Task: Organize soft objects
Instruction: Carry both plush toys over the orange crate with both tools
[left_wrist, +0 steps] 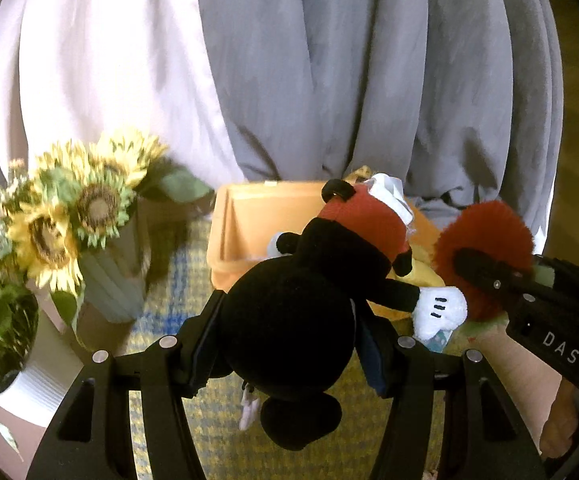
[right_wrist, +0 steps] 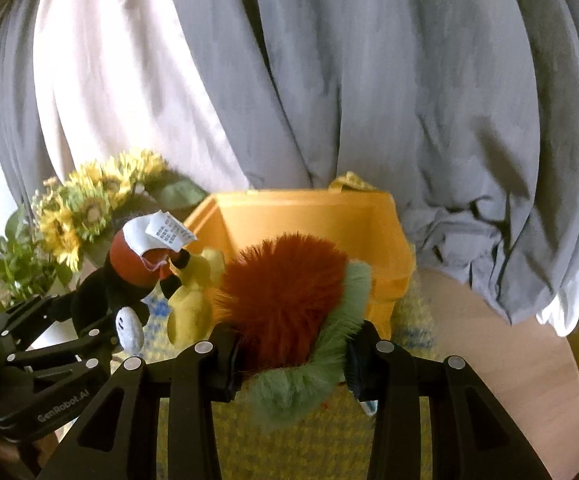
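While the left gripper (left_wrist: 289, 344) is clamped on a black mouse doll (left_wrist: 289, 320) with red shorts, the right gripper (right_wrist: 293, 364) is clamped on a fuzzy red and green toy (right_wrist: 285, 296). Both toys hang just in front of an orange bin (right_wrist: 313, 216), which stands on a yellow and blue mat (left_wrist: 185, 288). Sunflowers (left_wrist: 73, 208) in a vase (left_wrist: 109, 284) stand to the left, and grey curtains (right_wrist: 369, 80) hang behind.
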The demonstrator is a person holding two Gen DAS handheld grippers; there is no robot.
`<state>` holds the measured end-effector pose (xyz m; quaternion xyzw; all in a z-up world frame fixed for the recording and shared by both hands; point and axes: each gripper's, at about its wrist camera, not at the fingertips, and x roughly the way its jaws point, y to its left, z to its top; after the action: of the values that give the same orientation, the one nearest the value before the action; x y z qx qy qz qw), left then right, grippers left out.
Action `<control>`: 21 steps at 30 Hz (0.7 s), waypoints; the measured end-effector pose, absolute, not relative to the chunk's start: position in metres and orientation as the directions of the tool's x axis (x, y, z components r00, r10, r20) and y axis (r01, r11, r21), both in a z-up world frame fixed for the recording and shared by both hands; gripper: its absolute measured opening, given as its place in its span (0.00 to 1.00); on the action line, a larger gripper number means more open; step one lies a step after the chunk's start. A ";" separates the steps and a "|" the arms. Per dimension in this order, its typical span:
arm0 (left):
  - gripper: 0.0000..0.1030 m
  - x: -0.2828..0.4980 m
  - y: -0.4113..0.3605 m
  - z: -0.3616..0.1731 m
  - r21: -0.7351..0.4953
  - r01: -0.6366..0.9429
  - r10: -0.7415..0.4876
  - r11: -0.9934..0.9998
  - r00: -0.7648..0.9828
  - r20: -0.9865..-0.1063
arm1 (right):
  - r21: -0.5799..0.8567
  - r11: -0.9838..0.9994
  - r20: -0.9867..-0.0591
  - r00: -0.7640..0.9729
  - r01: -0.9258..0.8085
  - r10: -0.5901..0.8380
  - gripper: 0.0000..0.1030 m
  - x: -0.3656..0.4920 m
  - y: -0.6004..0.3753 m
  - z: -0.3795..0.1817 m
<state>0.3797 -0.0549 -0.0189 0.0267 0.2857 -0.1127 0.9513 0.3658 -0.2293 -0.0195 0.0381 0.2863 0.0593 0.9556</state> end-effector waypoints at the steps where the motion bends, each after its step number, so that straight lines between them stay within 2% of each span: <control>1: 0.58 0.380 -0.056 -0.016 -0.010 0.230 -0.198 0.973 0.815 -0.544 | 0.104 0.990 -0.535 0.834 -0.090 0.133 0.39 0.366 -0.230 -0.016; 21: 0.58 0.401 -0.064 0.037 0.034 0.241 -0.206 0.970 0.887 -0.413 | 0.105 0.991 -0.393 0.911 -0.087 0.121 0.39 0.383 -0.237 0.031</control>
<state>0.4010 -0.0636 0.0367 0.0419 0.2080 -0.1150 0.9704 0.3829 -0.2373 0.0314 0.0429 0.2036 0.0533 0.9767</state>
